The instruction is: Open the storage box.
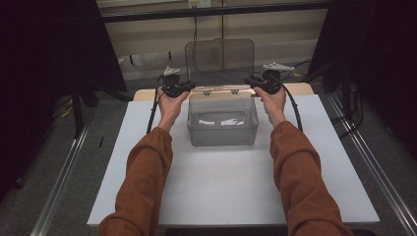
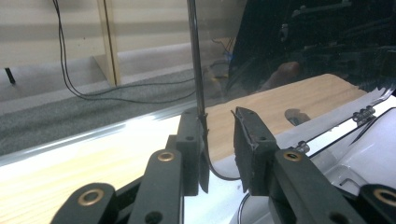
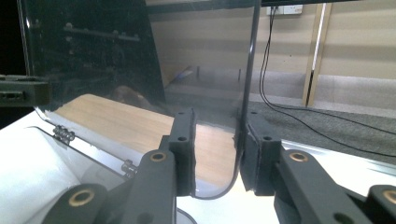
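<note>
High view | lid (image 1: 220, 55) upright | between left tongs (image 1: 189, 86) and right tongs (image 1: 248, 81)

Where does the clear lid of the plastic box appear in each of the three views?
High view: the lid stands upright at top centre, behind the box.
Left gripper view: its edge runs down the middle, with the pane spreading right.
Right gripper view: the pane covers the left and centre.
Shared landmark: the hinges along the lid's bottom edge.

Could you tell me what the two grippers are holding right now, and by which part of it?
The raised clear lid of the box; each gripper straddles a side edge near the hinges: left gripper, right gripper. A firm pinch cannot be told.
</note>
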{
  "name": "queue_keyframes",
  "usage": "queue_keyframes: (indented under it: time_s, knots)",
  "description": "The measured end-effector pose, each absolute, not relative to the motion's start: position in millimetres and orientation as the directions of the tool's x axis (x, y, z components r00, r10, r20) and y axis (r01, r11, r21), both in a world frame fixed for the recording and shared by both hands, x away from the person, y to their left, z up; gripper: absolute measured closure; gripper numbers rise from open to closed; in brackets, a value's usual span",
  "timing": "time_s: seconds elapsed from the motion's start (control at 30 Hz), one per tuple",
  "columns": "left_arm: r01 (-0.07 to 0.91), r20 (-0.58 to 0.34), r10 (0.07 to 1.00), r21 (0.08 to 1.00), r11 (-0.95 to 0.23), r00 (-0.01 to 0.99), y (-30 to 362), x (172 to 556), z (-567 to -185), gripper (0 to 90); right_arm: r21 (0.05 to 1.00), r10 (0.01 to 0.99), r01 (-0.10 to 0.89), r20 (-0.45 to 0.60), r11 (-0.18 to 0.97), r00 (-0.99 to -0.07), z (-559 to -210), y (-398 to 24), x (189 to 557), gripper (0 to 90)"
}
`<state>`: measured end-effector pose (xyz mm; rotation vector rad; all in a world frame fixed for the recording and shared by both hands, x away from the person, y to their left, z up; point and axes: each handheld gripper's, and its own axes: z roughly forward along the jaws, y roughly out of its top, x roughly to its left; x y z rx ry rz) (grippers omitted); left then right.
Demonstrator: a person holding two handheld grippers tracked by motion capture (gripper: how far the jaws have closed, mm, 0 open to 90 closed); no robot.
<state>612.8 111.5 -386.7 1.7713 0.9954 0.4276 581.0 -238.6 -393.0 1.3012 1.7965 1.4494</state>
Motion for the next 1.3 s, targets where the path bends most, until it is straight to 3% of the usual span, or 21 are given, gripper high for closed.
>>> queue_keyframes:
  time_s: [0.4, 0.47, 1.3]
  knots:
    - [0.468, -0.172, 0.796, 0.87, -0.153, 0.58, 109, 617, -384, 70.5, 0.9, 0.893, 0.434, 0.228, -0.042, -0.388, -391, -236, 587, 67.7]
    - [0.462, -0.145, 0.803, 0.869, -0.176, 0.578, 106, 617, -384, 68.3, 0.895, 0.894, 0.443, 0.236, -0.048, -0.38, -391, -236, 588, 67.3]
    - [0.543, -0.2, 0.817, 0.825, -0.158, 0.54, 105, 626, -394, 54.6, 0.842, 0.886, 0.535, 0.301, -0.074, -0.352, -403, -239, 599, 60.2]
